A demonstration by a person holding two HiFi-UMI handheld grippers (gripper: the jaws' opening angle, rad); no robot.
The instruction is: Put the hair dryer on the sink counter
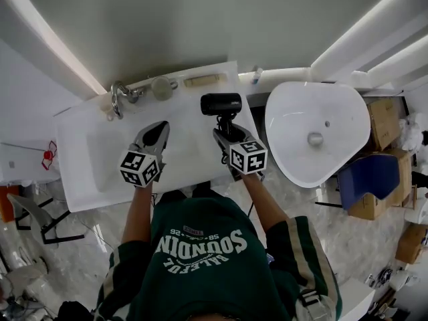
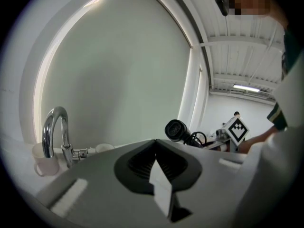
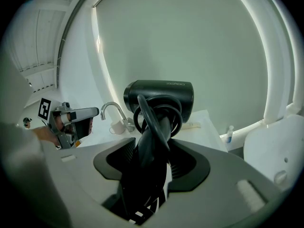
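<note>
Green sweatshirt (image 1: 200,279), white lettering (image 1: 199,246), striped sleeves (image 1: 302,243); black-white marker cubes (image 1: 140,168)

The faucet (image 1: 118,99) stands at the back left of the counter (image 1: 75,146), the hair dryer (image 1: 221,104) over its right end, a separate basin (image 1: 294,146) further right.

the handle of the hair dryer (image 3: 161,96) is mostly hidden, wrapped in its own cord (image 3: 151,120) and sunk between the jaws of the right gripper (image 3: 152,167). in the left gripper view the body of the left gripper (image 2: 156,160) covers the base of the faucet (image 2: 67,148). a small tube (image 3: 229,133) is too small to name; so is the pale bar (image 1: 204,80) at the back of the desk (image 1: 73,136).
</note>
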